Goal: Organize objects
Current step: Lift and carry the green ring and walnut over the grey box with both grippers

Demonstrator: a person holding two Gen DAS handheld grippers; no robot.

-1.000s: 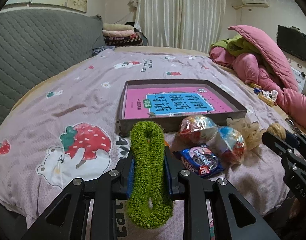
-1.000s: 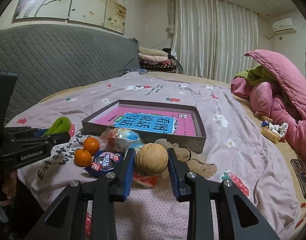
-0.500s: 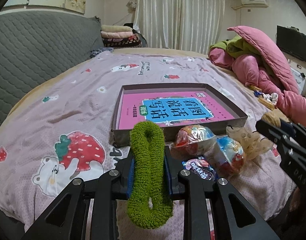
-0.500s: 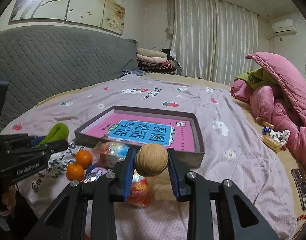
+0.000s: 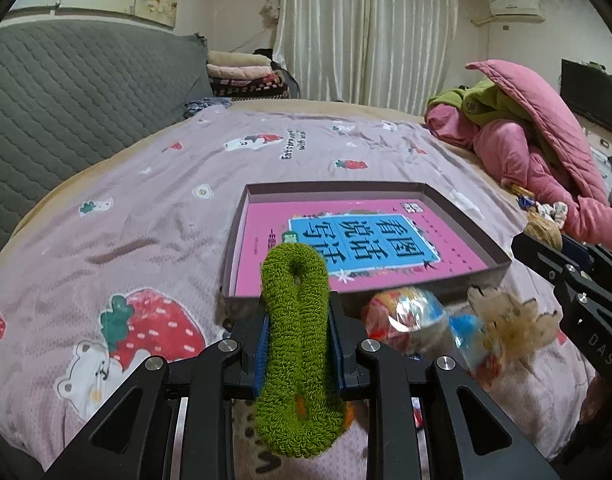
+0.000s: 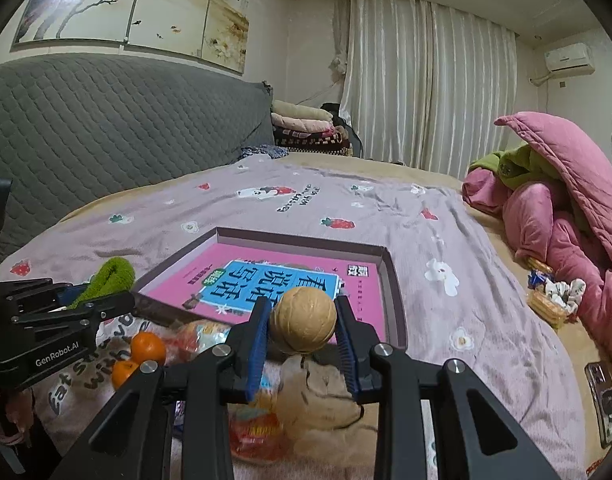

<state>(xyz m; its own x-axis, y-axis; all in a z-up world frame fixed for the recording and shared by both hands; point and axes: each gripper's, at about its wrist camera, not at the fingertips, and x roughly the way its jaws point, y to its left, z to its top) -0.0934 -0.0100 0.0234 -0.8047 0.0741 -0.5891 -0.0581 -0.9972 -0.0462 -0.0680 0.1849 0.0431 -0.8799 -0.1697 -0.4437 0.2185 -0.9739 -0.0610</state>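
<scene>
on the strawberry-print bedspread [image 5: 154, 216], the left gripper [image 5: 298, 336] squeezes a soft green scrunchie [image 5: 296, 320] mid-loop – light, squashy; the right gripper [image 6: 304, 326] clamps a hard, round walnut [image 6: 303, 319] that could slip.

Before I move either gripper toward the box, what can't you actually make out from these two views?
- Left wrist view: wrapped snacks are motion-blurred; labels unreadable.
- Left wrist view: green scrunchie in the left gripper hides the bed beneath it.
- Right wrist view: walnut in the right gripper covers the near edge of the box.
- Right wrist view: phone is cut off by the lens edge.
</scene>
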